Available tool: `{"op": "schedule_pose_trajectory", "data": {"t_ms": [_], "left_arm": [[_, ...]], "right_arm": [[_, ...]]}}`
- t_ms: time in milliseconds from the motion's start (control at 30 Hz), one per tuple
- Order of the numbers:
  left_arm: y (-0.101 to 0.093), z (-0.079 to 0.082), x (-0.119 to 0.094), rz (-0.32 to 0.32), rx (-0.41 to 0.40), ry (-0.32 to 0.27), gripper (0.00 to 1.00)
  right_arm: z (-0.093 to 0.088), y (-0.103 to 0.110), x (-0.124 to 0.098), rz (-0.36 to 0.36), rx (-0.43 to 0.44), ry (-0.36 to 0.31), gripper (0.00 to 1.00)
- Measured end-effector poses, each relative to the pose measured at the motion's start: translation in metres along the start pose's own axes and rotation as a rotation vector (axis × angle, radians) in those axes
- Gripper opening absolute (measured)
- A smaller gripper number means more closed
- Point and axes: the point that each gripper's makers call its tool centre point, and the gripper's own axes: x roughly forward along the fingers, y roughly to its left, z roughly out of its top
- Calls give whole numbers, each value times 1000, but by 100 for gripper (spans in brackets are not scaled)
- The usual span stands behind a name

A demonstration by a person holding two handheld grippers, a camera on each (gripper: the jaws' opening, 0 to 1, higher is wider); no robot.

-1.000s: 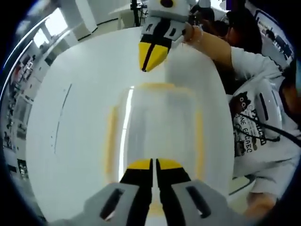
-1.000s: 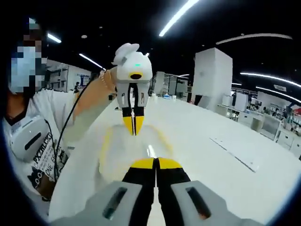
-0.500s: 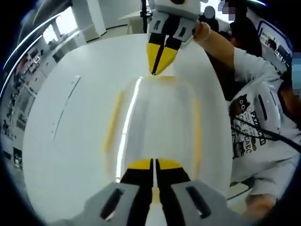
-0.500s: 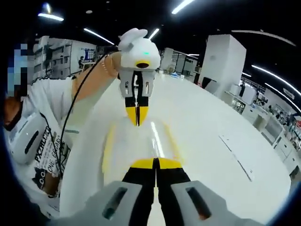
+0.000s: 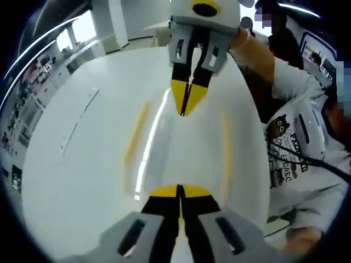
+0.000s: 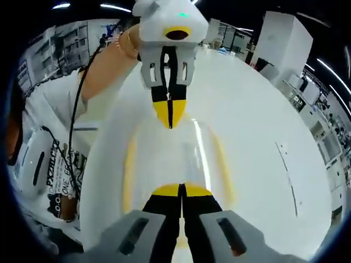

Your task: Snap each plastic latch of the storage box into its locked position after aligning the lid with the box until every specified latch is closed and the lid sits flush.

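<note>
Though blurred, grippers (image 5: 180,190) over lid (image 5: 164,148).

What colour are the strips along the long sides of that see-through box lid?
Yellow strips run along the clear plastic storage box lid, seen best in the right gripper view.

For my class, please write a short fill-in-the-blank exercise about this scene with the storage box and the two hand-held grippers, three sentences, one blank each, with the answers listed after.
1. The clear plastic storage box with yellow edge strips rests on a large table whose colour is ____.
2. The jaws of the left hand-held gripper stand ____ together.
3. The tips of the right hand-held gripper point down at the box's ____.

Missing words: white; shut; lid
</note>
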Motion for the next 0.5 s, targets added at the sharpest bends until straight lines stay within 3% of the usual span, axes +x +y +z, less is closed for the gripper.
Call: {"op": "schedule_pose_trajectory", "data": {"t_ms": [100, 500], "left_arm": [[1, -2, -1, -4, -6, -19, 0], [-2, -4, -2, 10, -2, -76, 0]], "right_arm": [[4, 2, 3, 17, -9, 24, 0], [-1, 5, 14, 70, -64, 264, 0]]}}
